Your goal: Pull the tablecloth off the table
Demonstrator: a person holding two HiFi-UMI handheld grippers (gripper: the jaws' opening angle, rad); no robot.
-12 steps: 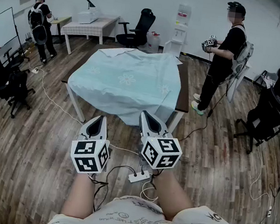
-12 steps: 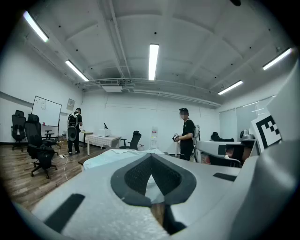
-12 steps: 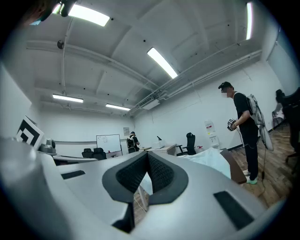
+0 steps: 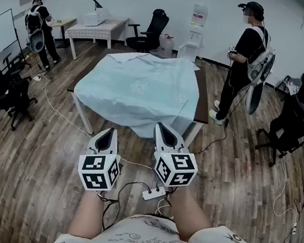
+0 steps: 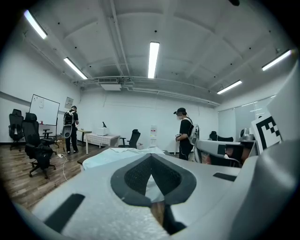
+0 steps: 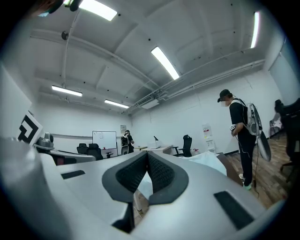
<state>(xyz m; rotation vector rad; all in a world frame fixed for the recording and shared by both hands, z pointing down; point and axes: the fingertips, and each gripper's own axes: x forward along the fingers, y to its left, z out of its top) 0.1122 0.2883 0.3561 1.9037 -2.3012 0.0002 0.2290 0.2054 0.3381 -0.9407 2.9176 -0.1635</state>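
A light blue tablecloth (image 4: 139,91) covers the brown table (image 4: 202,100) in the middle of the room, and its near corner hangs down over the front edge. In the head view my left gripper (image 4: 106,133) is shut and empty, held above the floor just short of that hanging corner. My right gripper (image 4: 161,128) is also shut and empty, its tip close in front of the cloth's lower edge. The left gripper view has the shut left gripper (image 5: 151,157) with the tablecloth (image 5: 110,157) beyond it. Past the closed right gripper (image 6: 146,154), the tablecloth (image 6: 208,163) lies ahead to the right.
A person in black (image 4: 245,58) stands by the table's right side. Another person (image 4: 38,25) is at the far left near a white table (image 4: 97,27). Office chairs (image 4: 8,94) (image 4: 287,127) stand at both sides. A power strip (image 4: 155,193) and cables lie on the floor by my feet.
Both grippers have edged slightly rightward and stay shut. The person on the right has turned and lowered the device they held. The tablecloth has not moved.
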